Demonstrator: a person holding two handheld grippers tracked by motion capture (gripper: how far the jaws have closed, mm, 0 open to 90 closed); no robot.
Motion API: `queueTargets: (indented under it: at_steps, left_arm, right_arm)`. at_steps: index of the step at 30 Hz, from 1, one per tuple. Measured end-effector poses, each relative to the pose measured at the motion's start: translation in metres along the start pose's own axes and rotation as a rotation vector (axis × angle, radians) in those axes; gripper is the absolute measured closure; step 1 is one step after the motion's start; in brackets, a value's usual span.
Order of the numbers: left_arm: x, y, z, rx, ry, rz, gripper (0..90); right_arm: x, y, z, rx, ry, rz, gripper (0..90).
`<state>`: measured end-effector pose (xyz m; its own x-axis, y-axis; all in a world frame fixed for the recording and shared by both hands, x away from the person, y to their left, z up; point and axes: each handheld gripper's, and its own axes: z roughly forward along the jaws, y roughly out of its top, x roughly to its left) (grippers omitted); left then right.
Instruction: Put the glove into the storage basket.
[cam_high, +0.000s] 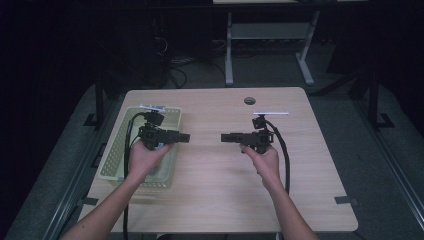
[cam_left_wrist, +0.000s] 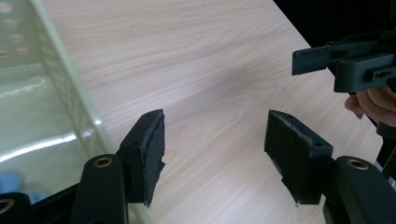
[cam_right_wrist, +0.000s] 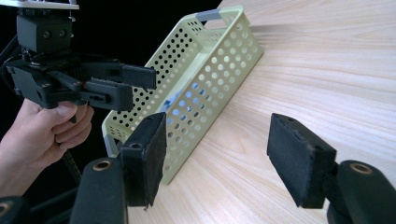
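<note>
The left gripper (cam_high: 186, 136) is wide open and holds nothing, up over the green basket (cam_high: 116, 150) at the desk's (cam_high: 225, 200) left side. The right gripper (cam_high: 225, 137) is wide open too, holding nothing. I can read no words anywhere.

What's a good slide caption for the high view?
Two open hand-held grippers, left and right, face each other beside a green basket.

I am looking down on a pale wood-grain surface (cam_high: 215, 195) that is sitting on a grey floor (cam_high: 335, 125) in a dim room. Beyond it, a white-legged table (cam_high: 229, 55) is standing against darkness, with cables (cam_high: 177, 70) lying underneath.
</note>
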<state>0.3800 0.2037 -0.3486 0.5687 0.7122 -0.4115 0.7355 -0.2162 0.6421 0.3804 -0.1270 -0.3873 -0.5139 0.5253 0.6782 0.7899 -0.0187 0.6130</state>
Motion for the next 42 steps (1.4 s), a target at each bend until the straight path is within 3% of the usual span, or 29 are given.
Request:
queueTargets:
  at_steps: [27,42]
  left_arm:
    - [-0.032,0.004,0.038,0.001,-0.038,0.038,29.7]
    - [-0.048,0.001,0.064,0.006,-0.064,0.047,29.4]
  right_arm:
    - [-0.030,-0.018,-0.049,-0.043,-0.035,0.045,32.5]
    - [-0.055,-0.041,-0.082,-0.068,-0.060,0.075,30.5]
